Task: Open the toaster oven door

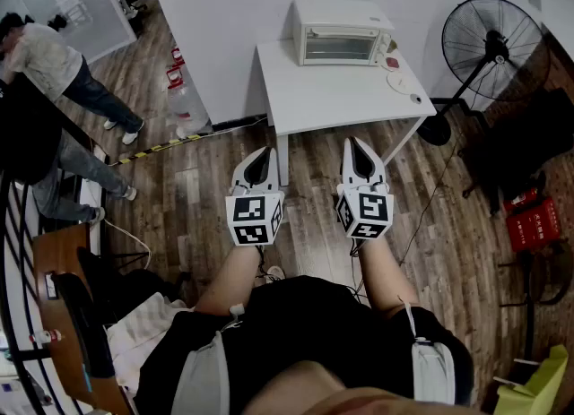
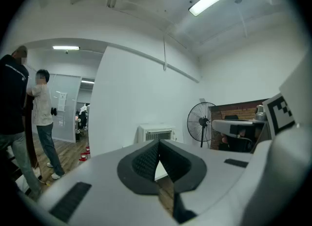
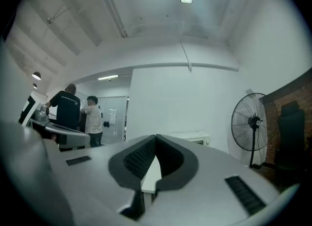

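A white toaster oven (image 1: 341, 32) stands at the back of a white table (image 1: 341, 95) against the wall, with its glass door closed. Both grippers hang over the wooden floor in front of the table, well short of the oven. My left gripper (image 1: 260, 153) is shut with nothing in it, and so is my right gripper (image 1: 360, 144). The left gripper view has the oven (image 2: 156, 133) small and far beyond the touching tips (image 2: 158, 142). In the right gripper view the oven (image 3: 197, 137) sits just right of the closed tips (image 3: 156, 136).
A white plate (image 1: 404, 82) and a small red item (image 1: 392, 62) lie on the table right of the oven. A black standing fan (image 1: 491, 46) is at the right, with a red case (image 1: 534, 220) on the floor. Two people (image 1: 45, 59) stand far left. A cable (image 1: 179, 142) crosses the floor.
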